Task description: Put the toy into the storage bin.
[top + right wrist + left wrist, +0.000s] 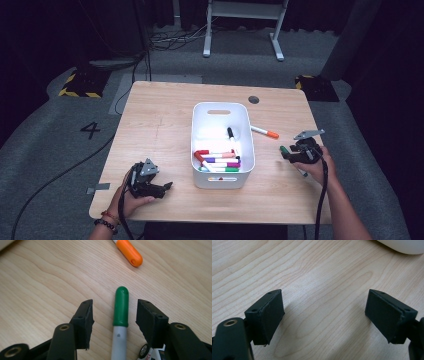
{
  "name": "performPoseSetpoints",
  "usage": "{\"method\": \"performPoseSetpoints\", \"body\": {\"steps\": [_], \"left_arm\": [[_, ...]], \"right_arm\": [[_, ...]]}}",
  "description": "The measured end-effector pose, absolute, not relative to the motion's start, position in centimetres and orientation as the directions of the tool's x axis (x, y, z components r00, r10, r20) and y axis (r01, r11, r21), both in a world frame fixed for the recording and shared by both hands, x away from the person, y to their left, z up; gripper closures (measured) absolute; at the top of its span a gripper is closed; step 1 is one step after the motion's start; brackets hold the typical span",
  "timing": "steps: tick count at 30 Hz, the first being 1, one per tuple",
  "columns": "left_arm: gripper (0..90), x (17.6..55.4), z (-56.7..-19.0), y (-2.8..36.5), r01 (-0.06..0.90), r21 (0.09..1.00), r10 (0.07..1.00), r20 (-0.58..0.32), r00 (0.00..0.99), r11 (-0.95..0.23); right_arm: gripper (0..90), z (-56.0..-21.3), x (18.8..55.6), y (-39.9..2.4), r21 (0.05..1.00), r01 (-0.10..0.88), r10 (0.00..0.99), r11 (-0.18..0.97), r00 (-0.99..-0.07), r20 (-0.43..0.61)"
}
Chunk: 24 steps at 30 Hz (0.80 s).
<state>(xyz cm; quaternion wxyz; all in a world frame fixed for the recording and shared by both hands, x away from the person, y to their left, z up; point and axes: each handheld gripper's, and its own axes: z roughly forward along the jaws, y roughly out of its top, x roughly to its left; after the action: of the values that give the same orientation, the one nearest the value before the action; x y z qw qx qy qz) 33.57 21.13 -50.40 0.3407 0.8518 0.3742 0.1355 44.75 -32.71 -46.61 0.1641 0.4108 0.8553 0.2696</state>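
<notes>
A green-capped marker [283, 149] lies on the wooden table to the right of a white bin [222, 106]. My right gripper [289, 155] is low over it. In the right gripper view the marker [121, 307] lies lengthwise between the jaws, cap pointing away, with a gap on each side, so this gripper [114, 303] is open. An orange-capped marker [265, 132] lies a little farther off, its cap [128, 251] at the top of that view. My left gripper [167, 187] rests at the table's front left, open [324, 305] over bare wood.
The white bin holds several coloured markers [220, 160] and one black-capped marker [231, 134]. Its corner [404, 246] shows at the top right of the left gripper view. A small dark disc [253, 99] sits in the tabletop behind the bin.
</notes>
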Motion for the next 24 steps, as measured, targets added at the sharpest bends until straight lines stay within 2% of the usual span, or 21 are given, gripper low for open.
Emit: {"method": "performPoseSetpoints", "body": {"steps": [13,24], "left_arm": [[15.7,33.6,-50.4,21.1,0.545,0.682,0.73,-0.024,0.683,-0.488],[15.7,33.6,-50.4,21.1,0.544,0.682,0.729,-0.023,0.684,-0.489]], "right_arm": [[49.7,-47.7,45.8,-31.8,0.537,0.651,0.777,0.536,-0.63,-0.013],[66.5,-47.9,44.4,-31.1,0.571,0.635,0.769,0.52,-0.639,0.009]]}}
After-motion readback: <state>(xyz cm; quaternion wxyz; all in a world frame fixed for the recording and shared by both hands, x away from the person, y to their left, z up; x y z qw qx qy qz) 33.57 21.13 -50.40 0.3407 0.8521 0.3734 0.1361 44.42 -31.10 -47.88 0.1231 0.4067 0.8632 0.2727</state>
